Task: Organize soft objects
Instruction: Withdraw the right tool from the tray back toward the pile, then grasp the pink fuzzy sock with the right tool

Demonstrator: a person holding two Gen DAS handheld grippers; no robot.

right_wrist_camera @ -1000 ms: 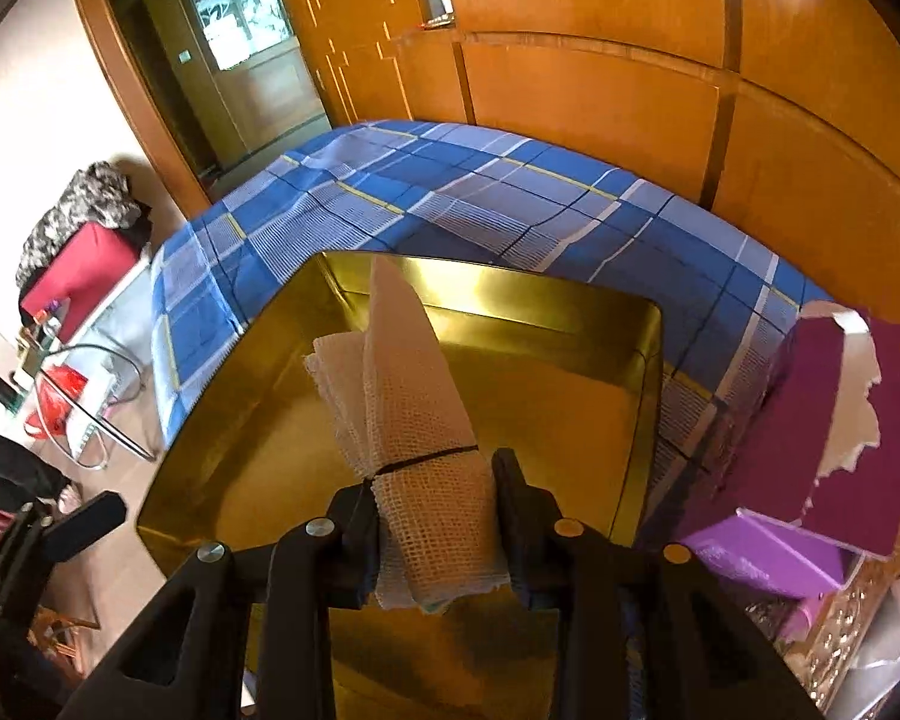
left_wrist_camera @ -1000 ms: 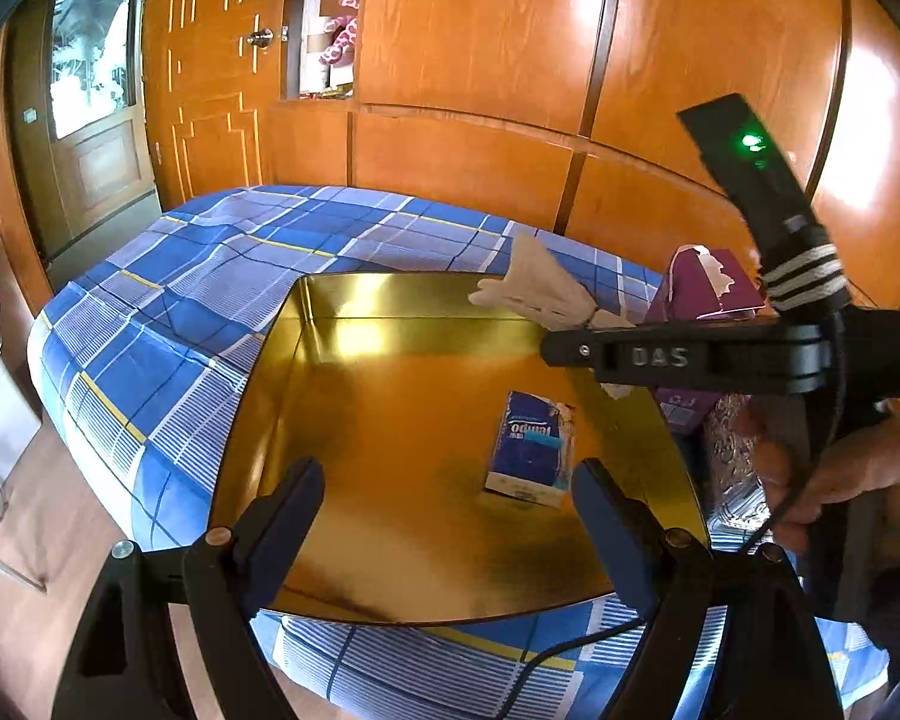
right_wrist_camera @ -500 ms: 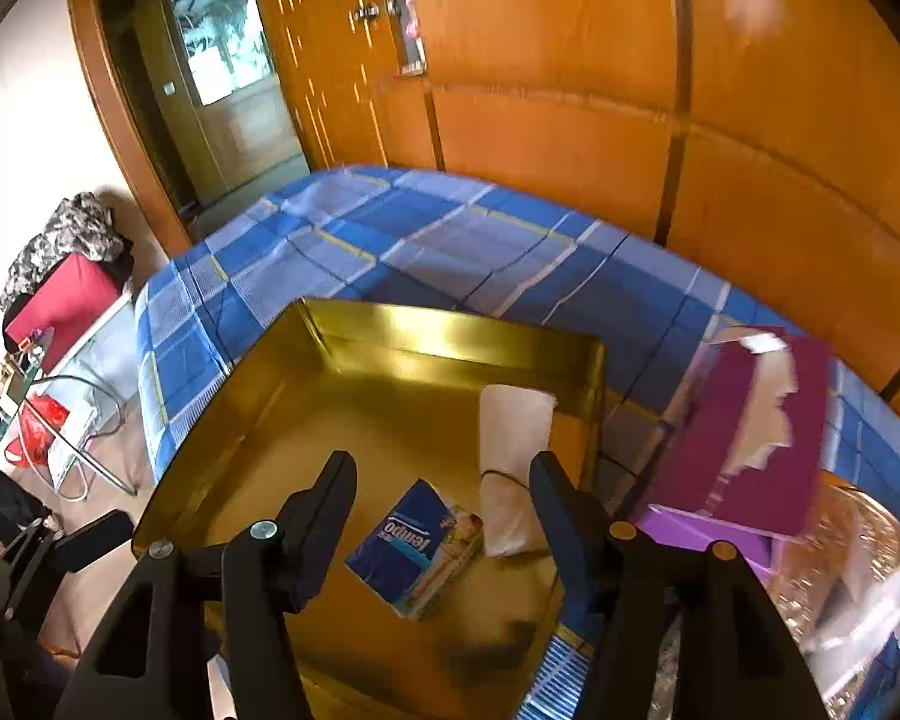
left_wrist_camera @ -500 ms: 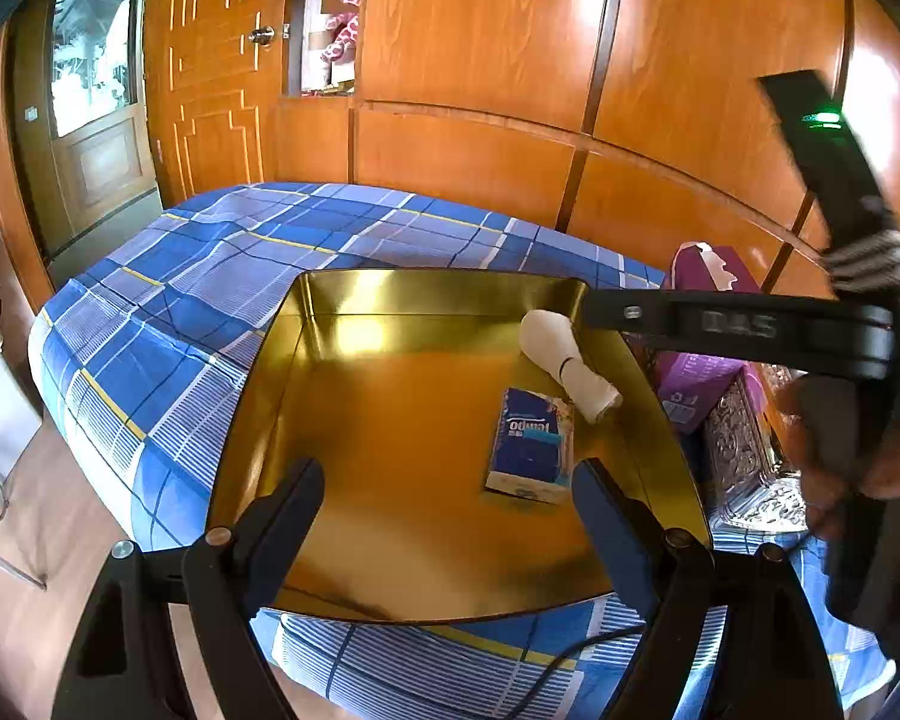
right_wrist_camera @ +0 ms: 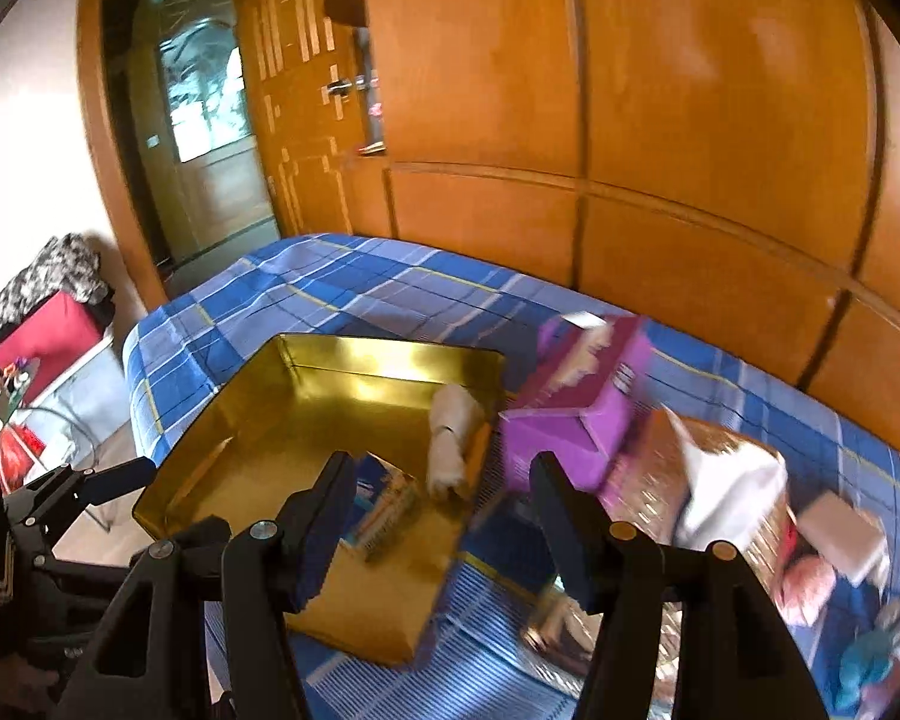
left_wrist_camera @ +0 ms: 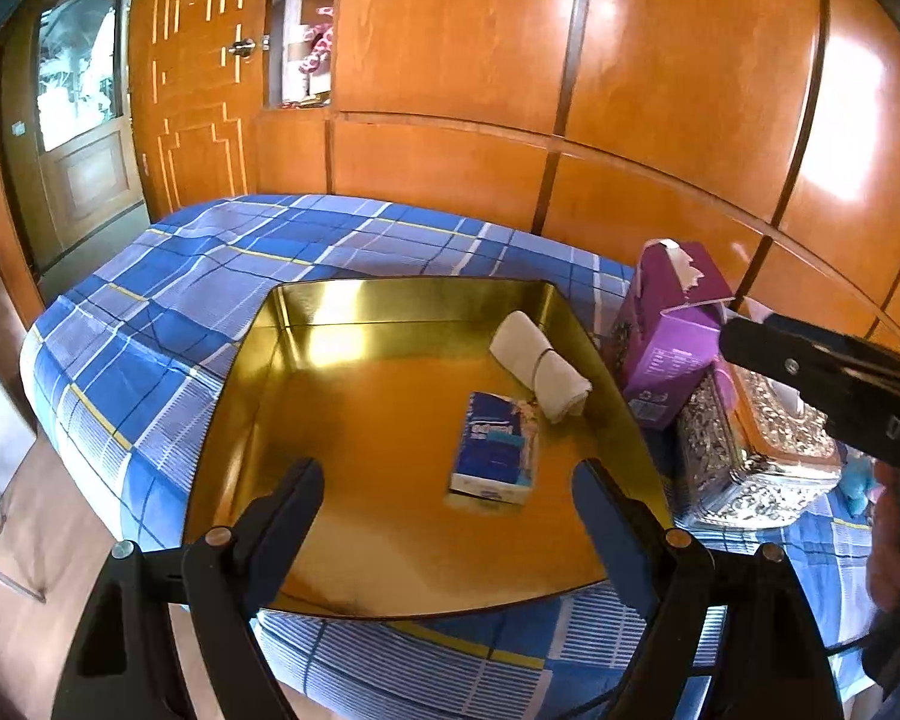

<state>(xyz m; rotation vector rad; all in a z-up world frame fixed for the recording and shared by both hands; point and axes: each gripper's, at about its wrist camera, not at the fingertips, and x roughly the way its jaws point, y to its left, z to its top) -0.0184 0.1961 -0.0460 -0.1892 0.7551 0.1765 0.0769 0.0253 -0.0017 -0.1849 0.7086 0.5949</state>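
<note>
My spread, empty right gripper point(right_wrist_camera: 444, 516) hangs over the banded gauze roll point(left_wrist_camera: 540, 373) lying diagonally in the glossy gold tray point(left_wrist_camera: 258, 372).

blur: right wrist view smeared, print on the tissue pack point(right_wrist_camera: 384, 501) in the gold tray point(right_wrist_camera: 222, 420) unreadable | hidden: pack's left end behind a gripper finger | cut off: small pink and teal things point(right_wrist_camera: 858, 630) right of tray, unidentifiable
</note>
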